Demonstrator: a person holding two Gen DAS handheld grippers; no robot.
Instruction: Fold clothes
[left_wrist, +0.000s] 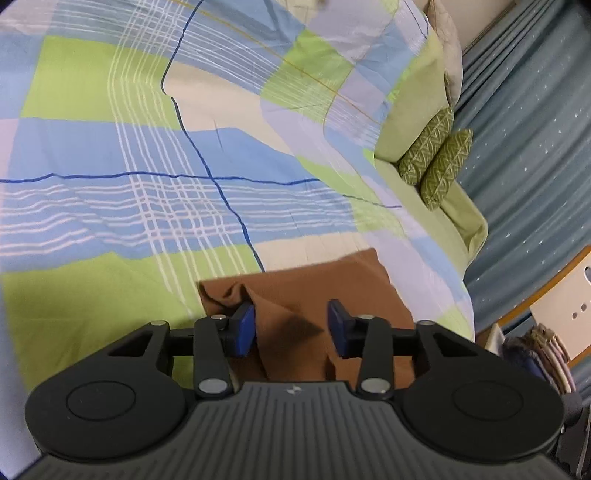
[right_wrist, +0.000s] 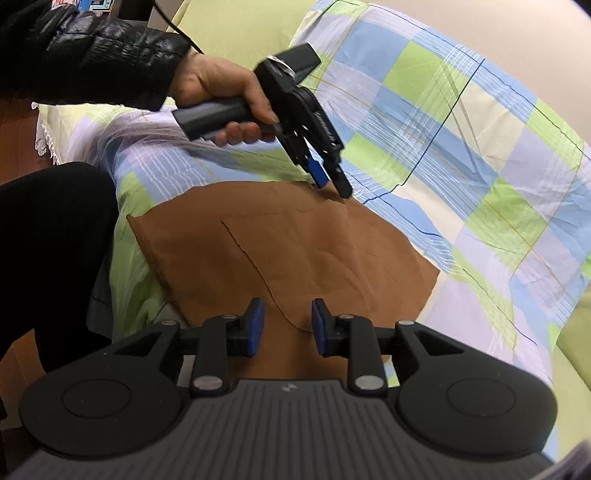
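Note:
A brown garment (right_wrist: 295, 240) lies flat on a checked bedspread (right_wrist: 480, 147), with a seam or folded edge running across it. My right gripper (right_wrist: 287, 325) hovers over its near edge, jaws open, a curved hem between the pads but not pinched. A hand (right_wrist: 218, 85) holds my left gripper (right_wrist: 332, 184), whose tips come down on the garment's far edge. In the left wrist view the left gripper (left_wrist: 291, 325) stands open, and a raised ridge of the brown garment (left_wrist: 314, 280) runs between its blue pads.
The bedspread (left_wrist: 147, 147) covers the whole bed. Two green patterned cushions (left_wrist: 439, 162) lie at the bed's edge by a blue curtain (left_wrist: 535, 147). A pile of folded fabric (left_wrist: 546, 354) sits lower right. A person's black-clad leg (right_wrist: 55, 240) is beside the bed at left.

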